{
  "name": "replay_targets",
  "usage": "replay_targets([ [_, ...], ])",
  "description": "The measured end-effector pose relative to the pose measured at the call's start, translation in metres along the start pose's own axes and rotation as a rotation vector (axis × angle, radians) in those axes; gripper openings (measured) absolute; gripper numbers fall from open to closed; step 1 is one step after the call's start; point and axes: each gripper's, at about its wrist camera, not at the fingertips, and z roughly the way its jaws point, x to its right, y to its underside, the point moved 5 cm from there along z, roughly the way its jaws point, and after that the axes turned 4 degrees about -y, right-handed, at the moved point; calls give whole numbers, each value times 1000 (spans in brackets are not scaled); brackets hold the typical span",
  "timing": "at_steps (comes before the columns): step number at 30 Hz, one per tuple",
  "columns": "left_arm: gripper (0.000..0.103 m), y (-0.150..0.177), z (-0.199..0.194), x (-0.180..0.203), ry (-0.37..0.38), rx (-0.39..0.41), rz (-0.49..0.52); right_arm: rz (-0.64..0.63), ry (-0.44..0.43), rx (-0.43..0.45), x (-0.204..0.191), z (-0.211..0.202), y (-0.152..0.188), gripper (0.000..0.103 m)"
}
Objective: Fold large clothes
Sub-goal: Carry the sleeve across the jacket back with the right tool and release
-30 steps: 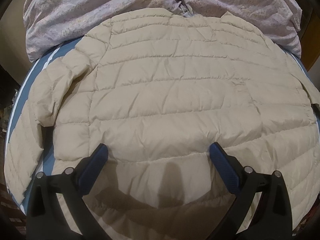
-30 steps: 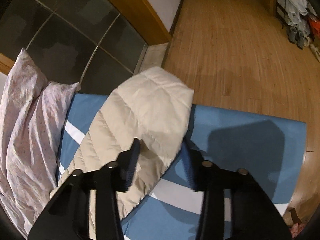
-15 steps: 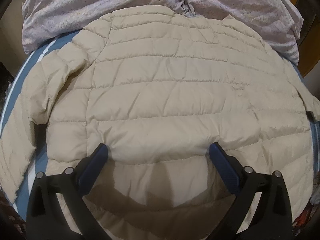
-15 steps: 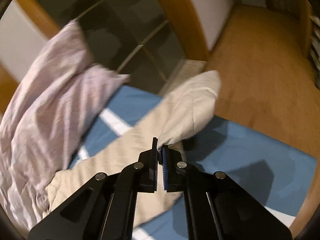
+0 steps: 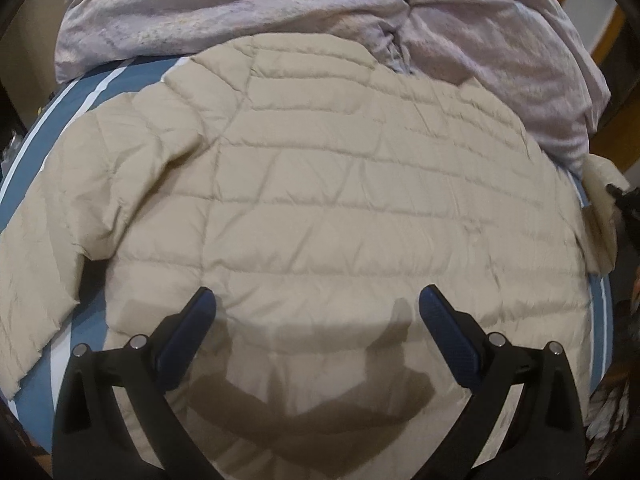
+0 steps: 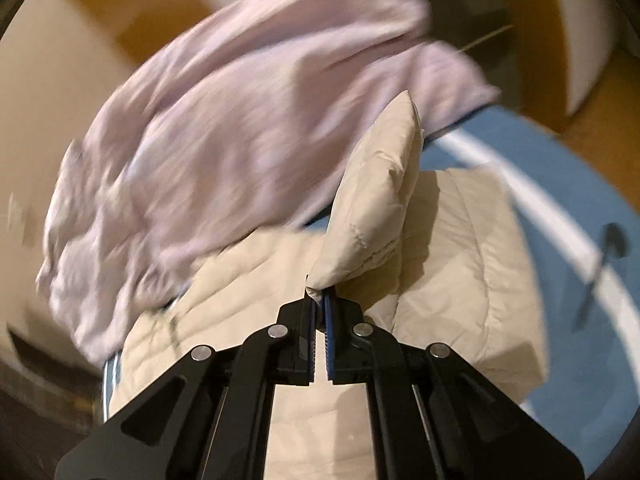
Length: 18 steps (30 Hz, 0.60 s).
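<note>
A beige quilted puffer jacket (image 5: pixel 320 208) lies spread back-up on a blue bed sheet (image 5: pixel 128 76). My left gripper (image 5: pixel 318 300) is open and empty, hovering over the jacket's lower middle. My right gripper (image 6: pixel 319 300) is shut on the cuff of the jacket's right sleeve (image 6: pixel 376 200) and holds it lifted above the jacket body (image 6: pixel 460 248). That sleeve and the right gripper show at the right edge of the left wrist view (image 5: pixel 600 200). The left sleeve (image 5: pixel 44 240) lies flat at the left.
A crumpled lilac duvet (image 5: pixel 320 12) is bunched at the head of the bed, touching the jacket's collar; it also shows blurred in the right wrist view (image 6: pixel 224 120). The blue sheet with white stripes (image 6: pixel 560 208) lies at the right. Wooden floor lies beyond.
My right gripper has shut on the sleeve cuff, lifted it and swung it in over the jacket body. My left gripper has shifted slightly and stays open.
</note>
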Motion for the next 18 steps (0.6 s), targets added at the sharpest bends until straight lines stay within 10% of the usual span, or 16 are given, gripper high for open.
replay_targets([
  [18,95,-31,1,-8,79,6,-66,-273,-152,-348,-131,93,127,4],
])
